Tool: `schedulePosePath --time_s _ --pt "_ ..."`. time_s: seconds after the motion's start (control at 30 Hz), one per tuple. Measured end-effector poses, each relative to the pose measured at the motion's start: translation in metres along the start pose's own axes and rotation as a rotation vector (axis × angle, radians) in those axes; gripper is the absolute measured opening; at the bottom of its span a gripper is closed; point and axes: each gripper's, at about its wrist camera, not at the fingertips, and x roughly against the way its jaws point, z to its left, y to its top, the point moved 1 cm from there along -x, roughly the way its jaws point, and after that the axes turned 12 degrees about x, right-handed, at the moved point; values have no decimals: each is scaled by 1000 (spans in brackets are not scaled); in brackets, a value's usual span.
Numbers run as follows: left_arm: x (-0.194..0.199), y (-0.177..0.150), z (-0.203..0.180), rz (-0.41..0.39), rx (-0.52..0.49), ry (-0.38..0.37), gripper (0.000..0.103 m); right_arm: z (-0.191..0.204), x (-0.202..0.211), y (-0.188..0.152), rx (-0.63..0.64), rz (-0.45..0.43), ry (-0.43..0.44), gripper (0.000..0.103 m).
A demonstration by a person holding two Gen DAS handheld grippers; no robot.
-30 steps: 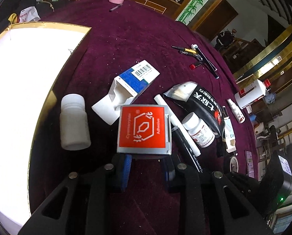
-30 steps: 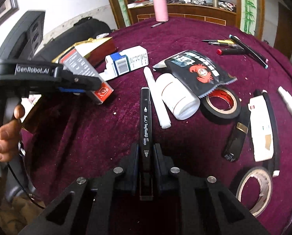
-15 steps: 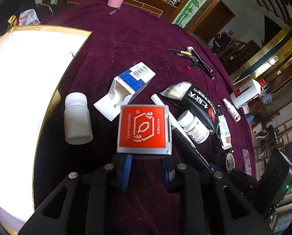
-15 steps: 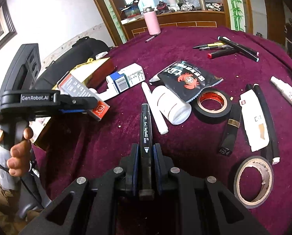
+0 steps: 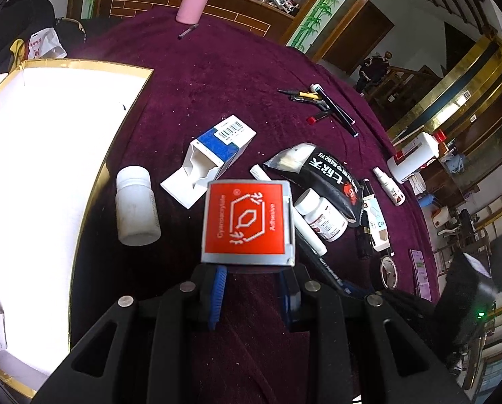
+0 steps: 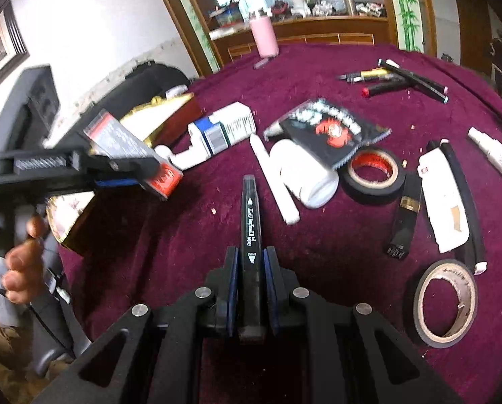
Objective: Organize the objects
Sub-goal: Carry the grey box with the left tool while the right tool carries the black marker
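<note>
Lifted slightly: adhesive box (image 5: 249,224) clamped in left gripper (image 5: 252,291) | black marker (image 6: 250,232) pinched in right gripper (image 6: 251,298) | risk: box gripped at its edge, liable to slip before gold-rimmed tray (image 5: 82,65)

Blown-out glare inside the white box (image 5: 49,155), fisheye-bent dark corners, motion blur at left.

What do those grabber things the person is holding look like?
Both are black plastic. The left gripper and the right gripper each have two angular arms with cut-out slots and round silver bolts. The fingers carry ribbed blue pads. Seen from the right wrist camera, the left one has a pistol-style handle, a white-lettered label too blurred to read, and a thin dark cable hanging below the hand.
</note>
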Motion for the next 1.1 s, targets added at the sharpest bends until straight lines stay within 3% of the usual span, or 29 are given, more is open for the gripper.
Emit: schedulePosePath --time_s 0.27,0.37,0.43,0.47,0.53,1.1 --pt "6 1 1 -5 2 -6 26 0 -17 10 31 64 -21 17" --pt "6 1 2 -4 5 -7 26 1 -24 19 47 73 -30 28" --pt "6 1 3 -3 4 -9 26 2 -30 23 53 84 -32 28" --pt "6 1 3 -3 5 -9 26 3 -32 25 60 84 -40 28" --pt "7 1 3 -3 4 -9 26 5 -34 28 72 87 -59 16" --pt "26 2 3 -37 -22 0 26 18 1 38 34 -48 -31 16"
